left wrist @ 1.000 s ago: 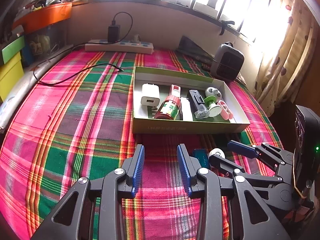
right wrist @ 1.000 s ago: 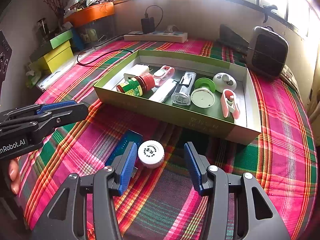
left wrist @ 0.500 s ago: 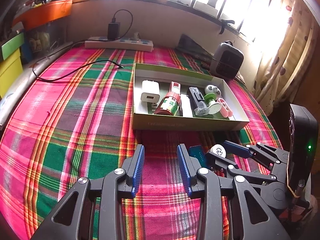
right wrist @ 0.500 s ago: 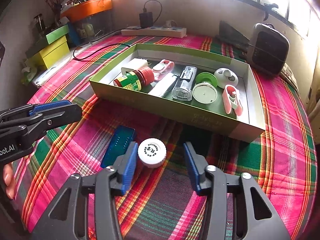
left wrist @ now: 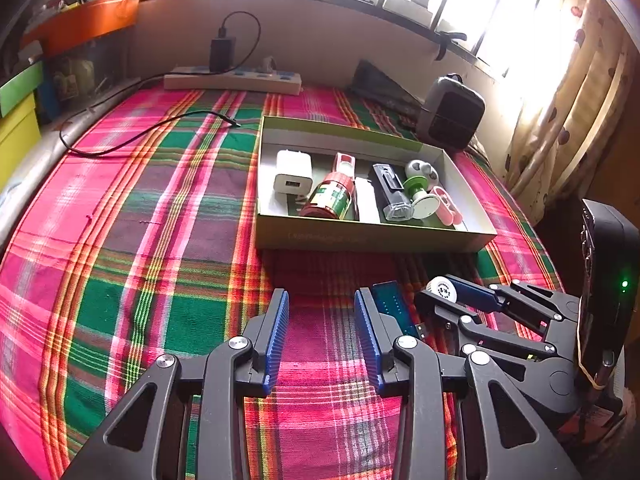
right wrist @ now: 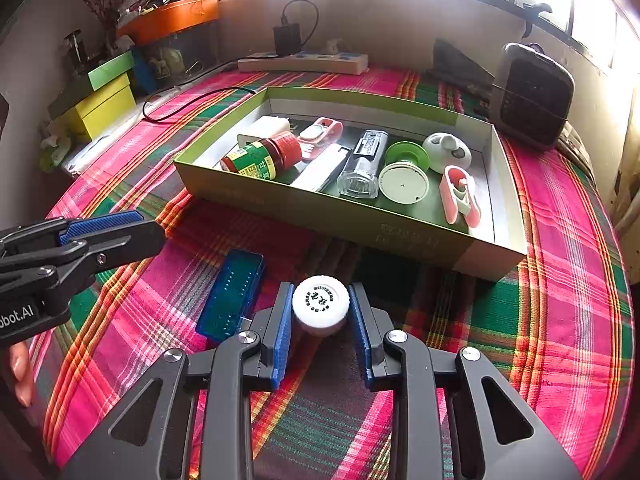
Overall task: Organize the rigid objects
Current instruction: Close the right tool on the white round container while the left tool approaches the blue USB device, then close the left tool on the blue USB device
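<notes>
A small white-capped bottle stands on the plaid cloth, in front of the green box. My right gripper has its jaws around the bottle, narrowed close to its sides; contact is unclear. It also shows in the left wrist view. A blue flat case lies just left of the bottle. My left gripper is open and empty above the cloth, left of the blue case. The box holds a red-capped jar, a white charger and several other small items.
A dark speaker stands at the box's far right corner. A power strip with a black cable lies at the back wall. Yellow and green boxes sit at the left edge. A curtain hangs on the right.
My right gripper moved forward and narrowed its jaws around the white-capped bottle. My left gripper stayed open in much the same place.
</notes>
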Available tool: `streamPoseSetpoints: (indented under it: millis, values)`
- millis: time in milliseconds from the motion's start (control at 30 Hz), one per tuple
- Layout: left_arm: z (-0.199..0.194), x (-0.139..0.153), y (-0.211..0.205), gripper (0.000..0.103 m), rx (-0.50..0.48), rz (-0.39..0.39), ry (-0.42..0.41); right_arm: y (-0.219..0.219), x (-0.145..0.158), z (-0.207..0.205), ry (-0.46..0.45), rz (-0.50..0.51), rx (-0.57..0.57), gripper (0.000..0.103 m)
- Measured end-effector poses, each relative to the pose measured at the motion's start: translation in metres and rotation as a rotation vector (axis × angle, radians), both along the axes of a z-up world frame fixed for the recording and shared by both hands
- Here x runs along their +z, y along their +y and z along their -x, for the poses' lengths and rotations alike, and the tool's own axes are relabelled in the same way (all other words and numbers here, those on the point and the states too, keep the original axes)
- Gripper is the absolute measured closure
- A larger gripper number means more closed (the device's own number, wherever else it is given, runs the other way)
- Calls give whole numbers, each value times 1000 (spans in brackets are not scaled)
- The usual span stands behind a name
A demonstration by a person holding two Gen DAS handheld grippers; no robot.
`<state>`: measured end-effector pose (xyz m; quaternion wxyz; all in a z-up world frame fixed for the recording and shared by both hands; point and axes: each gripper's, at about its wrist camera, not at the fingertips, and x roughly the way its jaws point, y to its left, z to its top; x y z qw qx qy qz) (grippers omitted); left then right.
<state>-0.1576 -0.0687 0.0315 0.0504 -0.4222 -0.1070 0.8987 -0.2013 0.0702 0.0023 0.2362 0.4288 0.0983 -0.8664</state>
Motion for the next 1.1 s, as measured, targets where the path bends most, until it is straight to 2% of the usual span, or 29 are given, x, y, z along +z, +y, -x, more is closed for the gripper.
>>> streamPoseSetpoints:
  millis: [500,867,1100]
  values:
    - [0,-3,5,70,-7,4,-10,-11,0,-19,-10,22,74,74]
    - [7,-11,25,68,-79,6,-40,13,9,-15,16,54,2,74]
    - [13,-16,38,66,-106,43,-58,25,11,-11,39,54,-37,74]
